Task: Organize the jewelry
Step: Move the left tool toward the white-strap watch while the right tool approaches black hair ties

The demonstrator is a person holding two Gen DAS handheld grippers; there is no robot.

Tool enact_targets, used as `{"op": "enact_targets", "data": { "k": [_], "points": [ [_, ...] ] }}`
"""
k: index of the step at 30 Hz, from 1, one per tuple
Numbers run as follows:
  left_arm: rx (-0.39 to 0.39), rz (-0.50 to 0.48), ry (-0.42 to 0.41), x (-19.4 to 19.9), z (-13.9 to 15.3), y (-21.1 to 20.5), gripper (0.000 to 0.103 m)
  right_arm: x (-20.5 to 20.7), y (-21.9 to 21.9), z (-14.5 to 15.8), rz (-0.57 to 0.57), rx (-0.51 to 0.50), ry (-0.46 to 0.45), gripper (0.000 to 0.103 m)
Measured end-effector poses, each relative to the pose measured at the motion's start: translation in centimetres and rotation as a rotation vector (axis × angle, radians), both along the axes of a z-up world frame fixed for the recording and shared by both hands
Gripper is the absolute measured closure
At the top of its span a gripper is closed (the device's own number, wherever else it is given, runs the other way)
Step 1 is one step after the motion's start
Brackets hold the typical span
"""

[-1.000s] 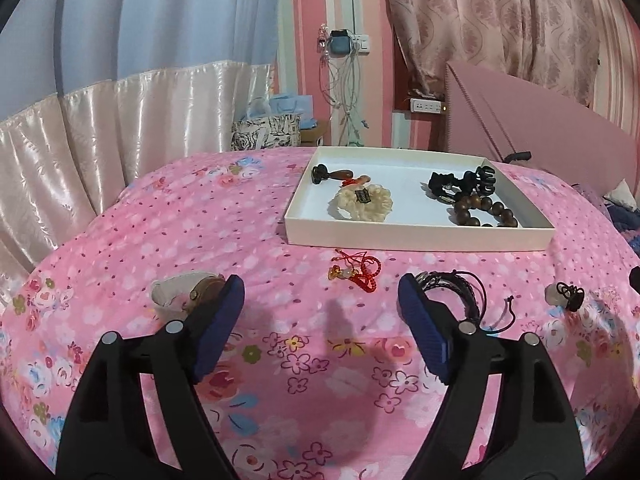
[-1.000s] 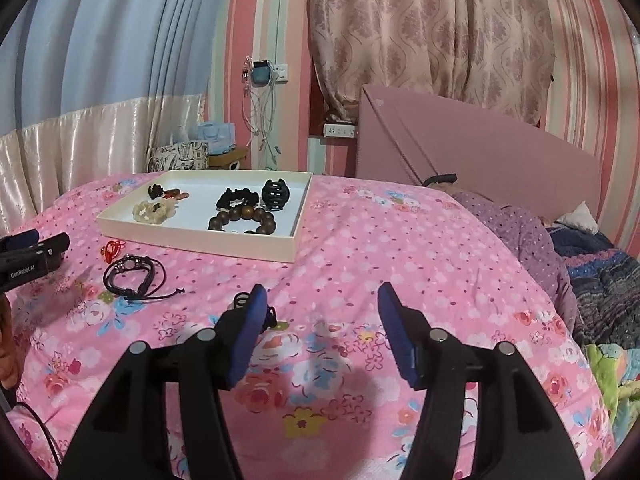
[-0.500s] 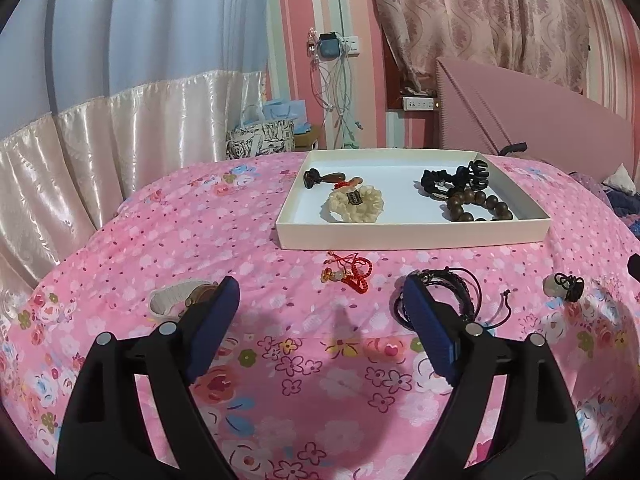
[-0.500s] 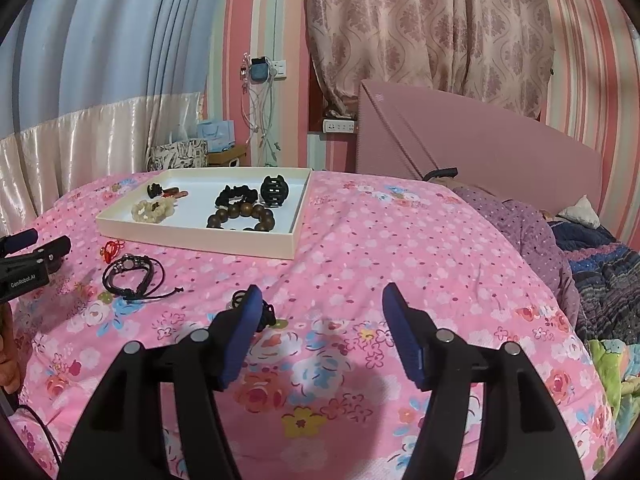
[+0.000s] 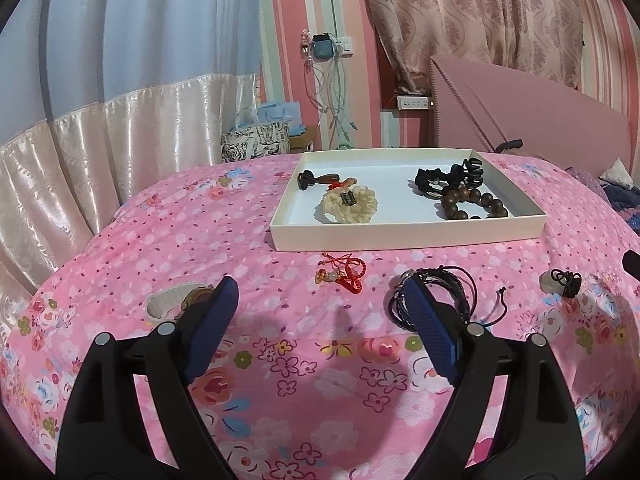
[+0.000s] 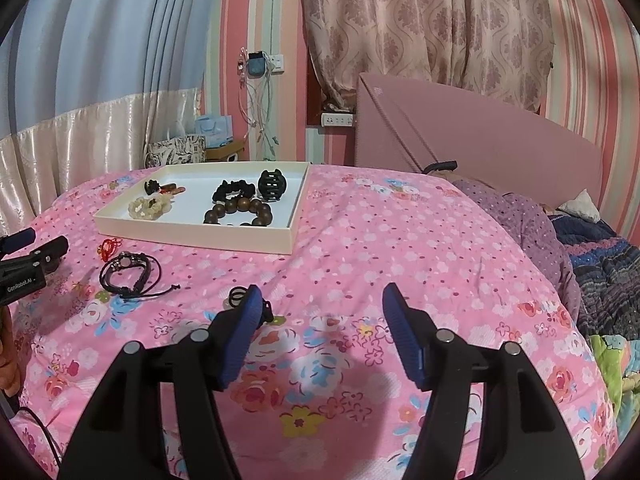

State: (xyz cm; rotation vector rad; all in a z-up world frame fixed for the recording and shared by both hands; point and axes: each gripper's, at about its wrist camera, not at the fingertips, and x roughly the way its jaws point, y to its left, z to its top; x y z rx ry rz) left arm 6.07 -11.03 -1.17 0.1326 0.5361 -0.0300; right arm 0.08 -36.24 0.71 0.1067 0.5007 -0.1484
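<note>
A cream tray [image 5: 400, 235] [image 6: 224, 236] sits on the pink floral bedspread and holds a cream flower bracelet [image 5: 347, 203], a dark wooden bead bracelet [image 5: 472, 202], a black scrunchie [image 5: 430, 178] and a black claw clip [image 6: 272, 185]. On the bedspread lie a red cord charm [image 5: 343, 273], a black cord bracelet [image 5: 440, 294] [image 6: 129, 274], a pale stone on black cord [image 5: 560, 281] and a pale bangle [image 5: 170, 300]. My left gripper [image 5: 320, 300] is open and empty in front of them. My right gripper [image 6: 320, 308] is open and empty, its left finger next to the pale stone [image 6: 237, 295].
A pink headboard [image 6: 480, 148] stands behind the bed. Pillows and a dark blanket [image 6: 600, 264] lie at the right. A bag and boxes [image 5: 256, 142] sit beyond the bed's far left edge. Curtains hang on the left.
Both grippers have drawn back and risen slightly; the tray and loose pieces look a little farther. Nothing was picked up or moved.
</note>
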Motion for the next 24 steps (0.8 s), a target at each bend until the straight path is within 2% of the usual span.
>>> {"op": "enact_targets", "data": {
  "k": [12, 19, 24],
  "points": [
    [0.007, 0.000, 0.016, 0.2, -0.2, -0.2, 0.018, 0.3, -0.3, -0.2, 0.001, 0.020, 0.015, 0.040],
    [0.047, -0.030, 0.059, 1.1, -0.7, -1.1, 0.018, 0.8, -1.9, -0.9, -0.006, 0.114, 0.043, 0.040],
    [0.007, -0.037, 0.111, 1.9, -1.2, -0.4, 0.019, 1.3, -2.7, -1.4, 0.011, 0.175, 0.069, 0.040]
  ]
}}
